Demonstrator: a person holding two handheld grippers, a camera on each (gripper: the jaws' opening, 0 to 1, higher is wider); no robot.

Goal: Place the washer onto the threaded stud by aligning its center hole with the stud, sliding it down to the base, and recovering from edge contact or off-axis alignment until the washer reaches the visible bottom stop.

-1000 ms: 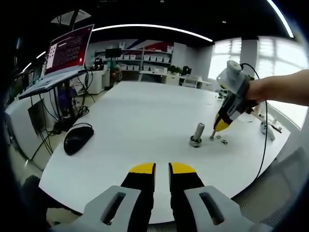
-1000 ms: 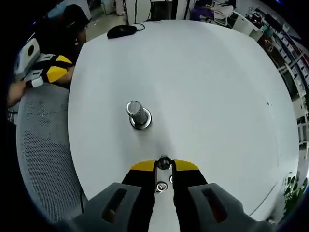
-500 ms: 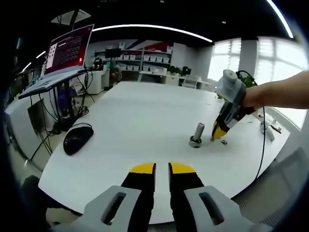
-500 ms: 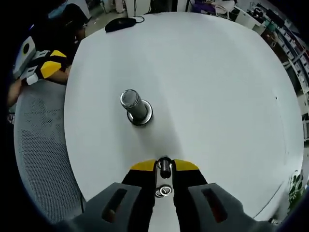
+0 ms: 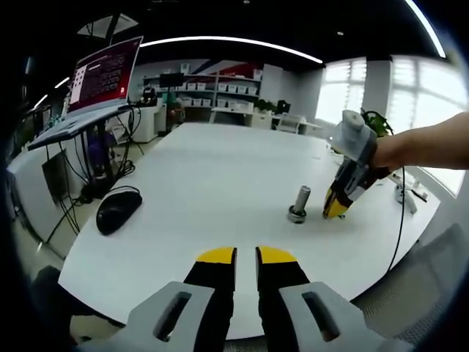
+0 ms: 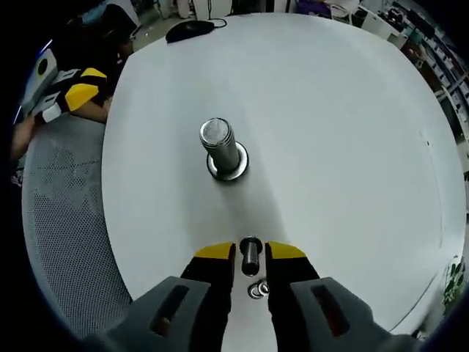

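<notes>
The threaded stud (image 6: 222, 144) stands upright on its round base (image 6: 229, 167) on the white table (image 6: 330, 132). My right gripper (image 6: 250, 251) is shut on a small metal washer (image 6: 250, 254), held on the near side of the stud and apart from it. In the left gripper view the right gripper (image 5: 335, 210) hangs just right of the stud (image 5: 300, 199), held by a person's hand. My left gripper (image 5: 245, 256) sits low at the near table edge, its jaws close together with nothing between them.
Two or three loose washers (image 6: 258, 290) lie on the table under the right gripper. A black mouse (image 5: 117, 210) lies at the left, and a laptop (image 5: 95, 81) on a stand is beyond it. A grey mesh chair (image 6: 62, 220) stands by the table edge.
The right gripper has shifted a little and tilted beside the stud, with the washer still in it. The left gripper has not moved.
</notes>
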